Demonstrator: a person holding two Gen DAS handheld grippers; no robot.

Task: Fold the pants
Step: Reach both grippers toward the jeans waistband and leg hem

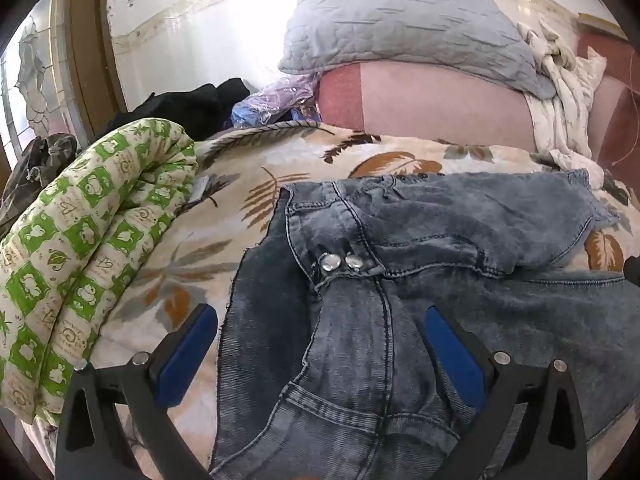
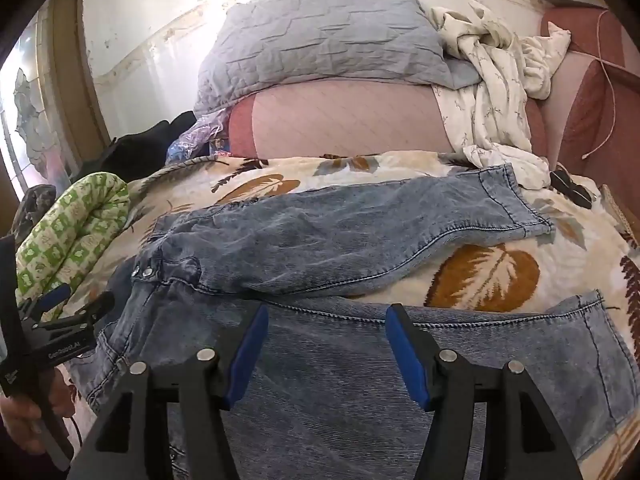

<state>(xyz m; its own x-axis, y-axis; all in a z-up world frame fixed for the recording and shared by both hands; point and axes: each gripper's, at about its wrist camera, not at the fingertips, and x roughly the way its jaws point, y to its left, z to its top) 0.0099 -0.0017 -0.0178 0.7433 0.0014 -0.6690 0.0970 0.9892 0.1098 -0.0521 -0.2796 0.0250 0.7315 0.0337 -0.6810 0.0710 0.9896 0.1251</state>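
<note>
A: Where are the jeans [image 2: 320, 232] right now?

B: Spread across the leaf-print blanket [image 2: 488, 276] through the middle and lower half of both views. The waistband with its 2 shiny studs [image 1: 340, 261] sits at centre in the left wrist view, and the 2 legs run off toward the right edge, one above the other, parted by a strip of blanket. I'd say laid out flat like this so a fold can start cleanly.

A: And the tools?

B: The left gripper [image 1: 320, 354] hangs over the fly and hip area with its jaws spread as wide as they go, nothing pinched. The right gripper [image 2: 324, 360] hovers above the nearer leg, lower centre of its view, jaws also apart and empty.

A: Fabric?

B: Acid-washed denim, stiff-looking, heavy stitched seams, frayed hems at the leg ends. The blanket looks plush. At left lies a rolled green-and-cream quilt [image 1: 80, 240]; at upper centre a grey quilted pillow [image 2: 320, 40] rests on a pink cushion.
</note>
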